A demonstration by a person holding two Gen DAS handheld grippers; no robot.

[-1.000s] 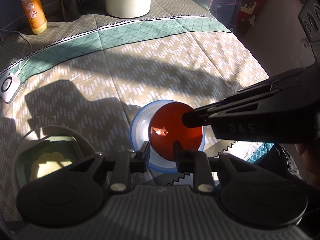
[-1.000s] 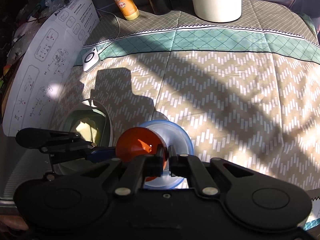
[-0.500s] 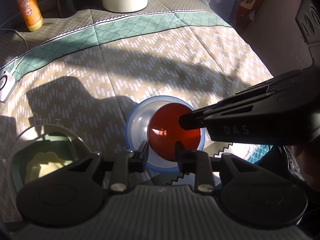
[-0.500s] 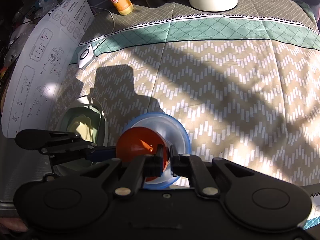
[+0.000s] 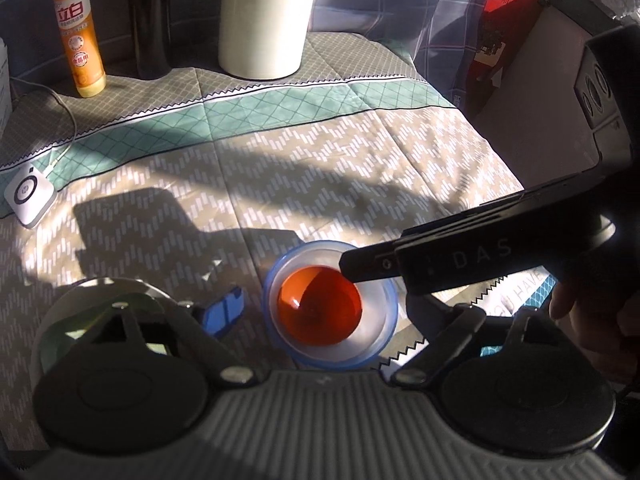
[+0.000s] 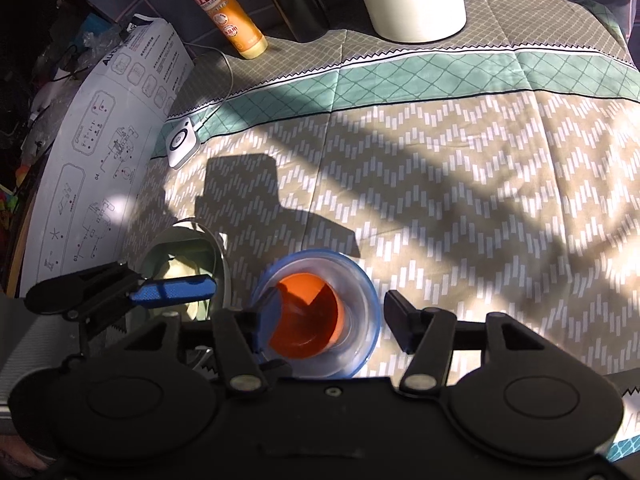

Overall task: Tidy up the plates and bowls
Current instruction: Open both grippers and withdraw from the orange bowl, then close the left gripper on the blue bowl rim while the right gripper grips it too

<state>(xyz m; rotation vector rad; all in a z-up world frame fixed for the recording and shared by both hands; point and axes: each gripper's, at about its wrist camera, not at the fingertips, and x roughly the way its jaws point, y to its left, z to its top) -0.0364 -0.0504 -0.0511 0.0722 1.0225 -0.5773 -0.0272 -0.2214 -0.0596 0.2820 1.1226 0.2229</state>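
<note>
small orange plastic bowl [image 5: 319,309] is nested in clear blue-rimmed bowl [image 5: 387,322] on patterned cloth [image 5: 320,168] | left gripper [image 5: 332,312] and right gripper [image 6: 328,318] are seen released, jaws just opened, bowls between them untouched | pale green dish [image 6: 182,250] at 9 o'clock

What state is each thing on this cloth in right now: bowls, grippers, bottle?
Orange bowl: upright, nested inside the blue-rimmed bowl, released.
Blue-rimmed bowl: upright on the cloth.
Green dish: sitting on the cloth to the left, apart from the bowls.
Left gripper: jaws just opened, holding nothing.
Right gripper: jaws just opened, straddling the bowls without pressing.
Yellow bottle: upright.
</note>
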